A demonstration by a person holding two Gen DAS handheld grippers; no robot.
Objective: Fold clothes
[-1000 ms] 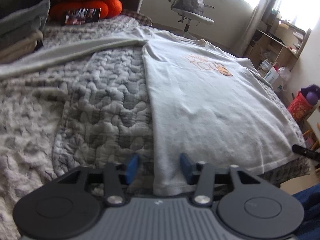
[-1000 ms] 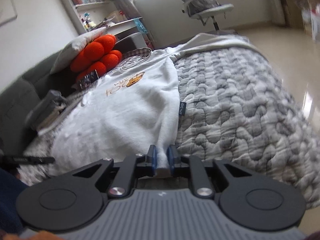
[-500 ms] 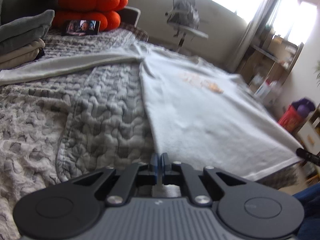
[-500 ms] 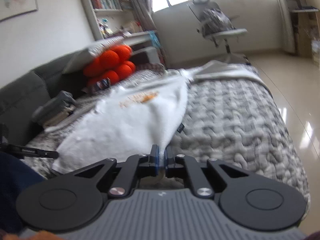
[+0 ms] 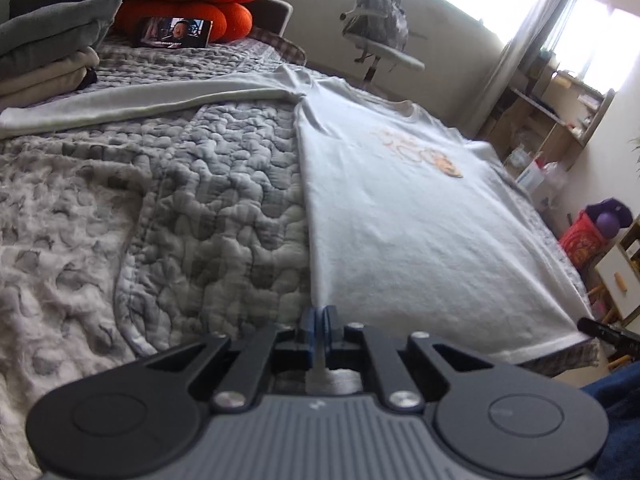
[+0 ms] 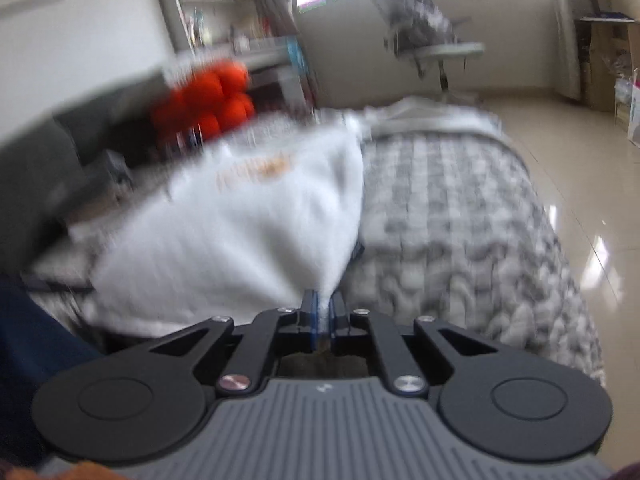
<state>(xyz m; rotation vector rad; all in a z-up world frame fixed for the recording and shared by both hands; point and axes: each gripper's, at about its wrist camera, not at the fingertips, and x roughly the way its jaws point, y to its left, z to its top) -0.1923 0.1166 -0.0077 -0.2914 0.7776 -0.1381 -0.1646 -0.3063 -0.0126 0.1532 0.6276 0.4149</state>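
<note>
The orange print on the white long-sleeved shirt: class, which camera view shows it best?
The left wrist view: the orange print lies sharp on the flat white long-sleeved shirt. The right wrist view shows it motion-blurred, on bunched cloth.

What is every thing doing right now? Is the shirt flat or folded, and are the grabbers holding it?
White shirt: spread out on the bed, not folded, one long sleeve stretched sideways.
Left gripper: fingers shut on the shirt's bottom corner.
Right gripper: fingers shut on the other bottom corner, which is lifted.
Towels: folded, stacked.
Small screen: switched on.
</note>
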